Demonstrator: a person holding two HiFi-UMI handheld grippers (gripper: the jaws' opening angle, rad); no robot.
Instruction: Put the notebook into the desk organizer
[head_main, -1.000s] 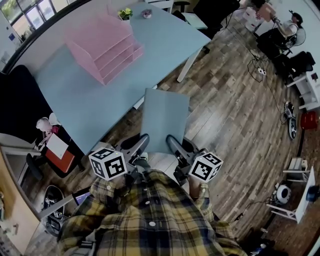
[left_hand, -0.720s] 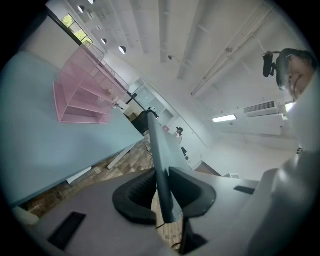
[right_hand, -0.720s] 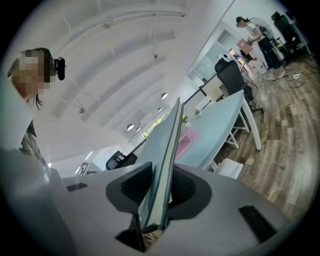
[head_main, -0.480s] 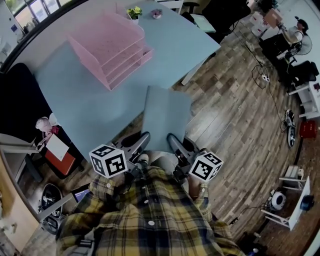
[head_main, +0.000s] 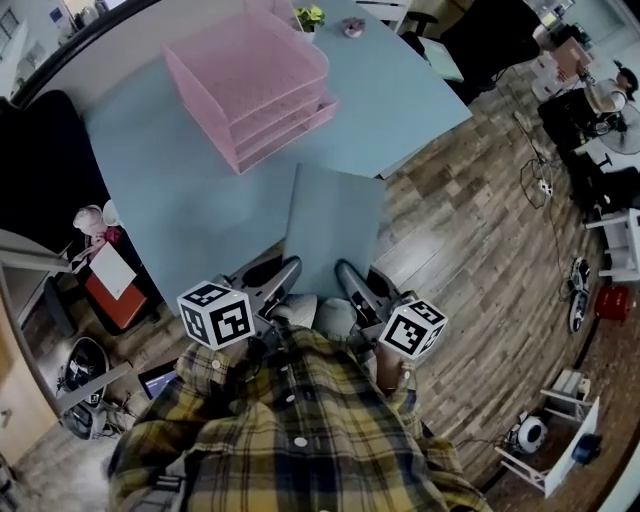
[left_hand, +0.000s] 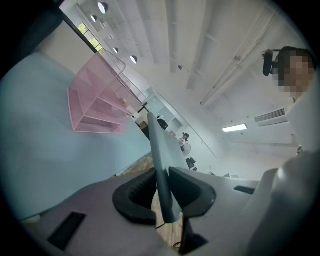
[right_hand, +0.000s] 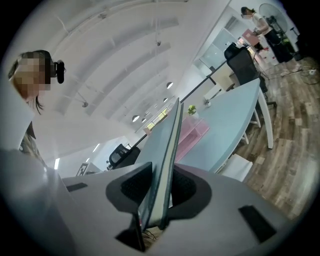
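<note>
The pale blue table (head_main: 170, 190) fills more of the head view than it did a second ago, and its near edge has slid down toward the person. It looks as though the person has walked up to it. The pink wire-mesh desk organizer (head_main: 250, 85), with its stacked trays, has likewise grown larger and swung toward the middle of the view, with its open fronts turned toward the person's right.

The flat, blue-grey notebook (head_main: 335, 225) has not shifted in the grip. It is held out in front by its near edge, in the air, with its far corner now over the table edge rather than over the wooden floor. It is still well apart from the organizer.

The left tongs (head_main: 283, 278) pinch the notebook's near left part, and the cover shows edge-on between the two dark pads. The right tongs (head_main: 352, 285) pinch the near right part in the same way, clamped on the cover and pages.

So the carry is well along but the insertion has not begun. My guess is that what remains is to bring the far edge level with one tray mouth and slide the notebook in.
</note>
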